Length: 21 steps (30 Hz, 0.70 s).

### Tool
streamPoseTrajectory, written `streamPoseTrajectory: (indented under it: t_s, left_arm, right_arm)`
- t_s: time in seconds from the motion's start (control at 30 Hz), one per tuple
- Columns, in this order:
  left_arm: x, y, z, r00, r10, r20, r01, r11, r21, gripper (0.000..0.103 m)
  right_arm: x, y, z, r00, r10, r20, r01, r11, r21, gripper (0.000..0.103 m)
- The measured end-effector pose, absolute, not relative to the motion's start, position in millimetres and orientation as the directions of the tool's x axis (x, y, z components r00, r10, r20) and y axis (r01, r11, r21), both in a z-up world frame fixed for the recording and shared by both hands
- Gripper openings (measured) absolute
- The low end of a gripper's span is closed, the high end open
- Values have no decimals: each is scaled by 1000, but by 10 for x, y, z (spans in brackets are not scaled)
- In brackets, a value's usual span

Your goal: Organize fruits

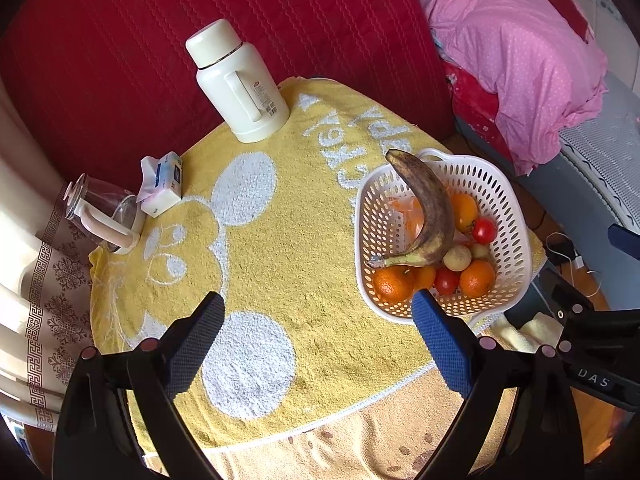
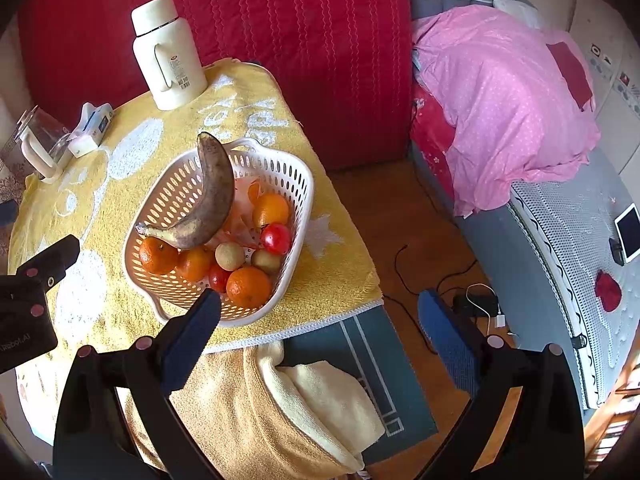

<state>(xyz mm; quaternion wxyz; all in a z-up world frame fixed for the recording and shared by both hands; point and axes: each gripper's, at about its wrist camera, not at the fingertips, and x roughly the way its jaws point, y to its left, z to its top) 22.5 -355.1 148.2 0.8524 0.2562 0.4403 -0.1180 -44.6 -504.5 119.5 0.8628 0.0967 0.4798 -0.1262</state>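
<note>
A white perforated basket [image 1: 372, 208] [image 2: 160, 204] stands on the right part of a yellow towel-covered table [image 1: 280, 240] [image 2: 120, 312]. In it lie a brown overripe banana [image 1: 428, 208] [image 2: 212, 192], several oranges [image 1: 394, 282] [image 2: 248, 286], red tomatoes [image 1: 484, 230] [image 2: 276, 238] and pale round fruits [image 1: 458, 258] [image 2: 230, 256]. My left gripper [image 1: 318, 322] hovers open over the towel, left of and nearer than the basket, with nothing between its fingers. My right gripper [image 2: 320, 312] is open and empty off the table's near right corner, beside the basket.
A cream thermos [image 1: 240, 80] [image 2: 170, 56] stands at the table's far edge. A tissue pack [image 1: 162, 184] [image 2: 90, 128] and a glass jug [image 1: 104, 216] [image 2: 40, 148] sit at the left. Red cushion behind, pink bedding [image 2: 500, 96] on the right, cables [image 2: 476, 304] on the floor.
</note>
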Motion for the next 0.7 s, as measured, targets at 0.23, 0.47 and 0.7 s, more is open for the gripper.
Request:
streamPoseTrajectory:
  t_s: [0.23,0.47,0.7]
  left_arm:
    - [228,-3522,1474,585,24,-811,426,842,332,94]
    - [305,-3426,1453,565,30,-824,422,848,320,94]
    - [410,-3246,1431,546,36,-837,397,868,297,94]
  right_arm:
    - [-426,-5012,1177,502,-121,-856,314,948,50,100]
    - [-352,-4931,1169,502,-113,-857,299,953,50,100]
    - [-235,-4814,1155,497,-98,-862,277,959,51,100]
